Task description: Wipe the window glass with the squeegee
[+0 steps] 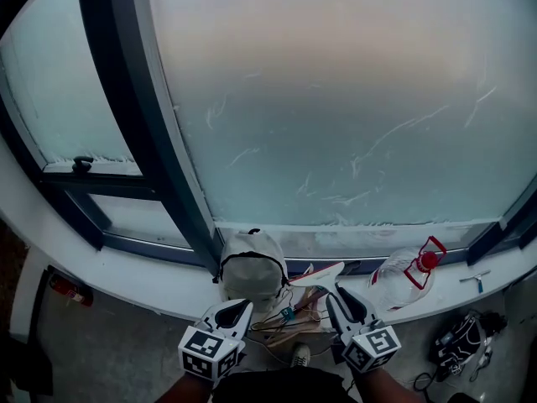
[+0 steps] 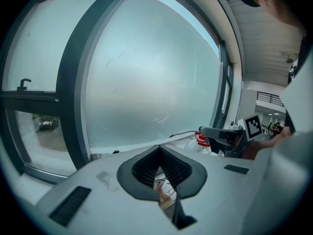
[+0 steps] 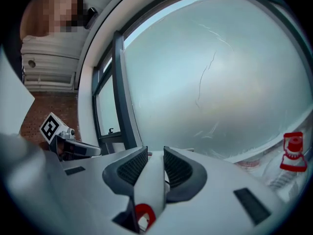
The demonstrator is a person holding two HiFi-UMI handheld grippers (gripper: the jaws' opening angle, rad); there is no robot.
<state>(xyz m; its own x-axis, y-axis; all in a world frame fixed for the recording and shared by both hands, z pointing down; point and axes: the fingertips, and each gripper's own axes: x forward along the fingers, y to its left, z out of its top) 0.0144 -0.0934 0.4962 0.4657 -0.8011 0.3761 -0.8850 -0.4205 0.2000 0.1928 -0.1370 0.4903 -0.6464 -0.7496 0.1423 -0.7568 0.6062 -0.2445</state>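
The right tongs (image 1: 340,296) clench the white squeegee (image 1: 320,273) by its handle above the sill (image 1: 151,285), below the frosted window glass (image 1: 336,99), while the left tongs (image 1: 237,311) are closed on nothing.

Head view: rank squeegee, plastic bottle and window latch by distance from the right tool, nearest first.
1. squeegee: gripped in the right tool, bottom centre.
2. plastic bottle: lying on the sill, just to the tool's right.
3. window latch: far left, on the dark frame.
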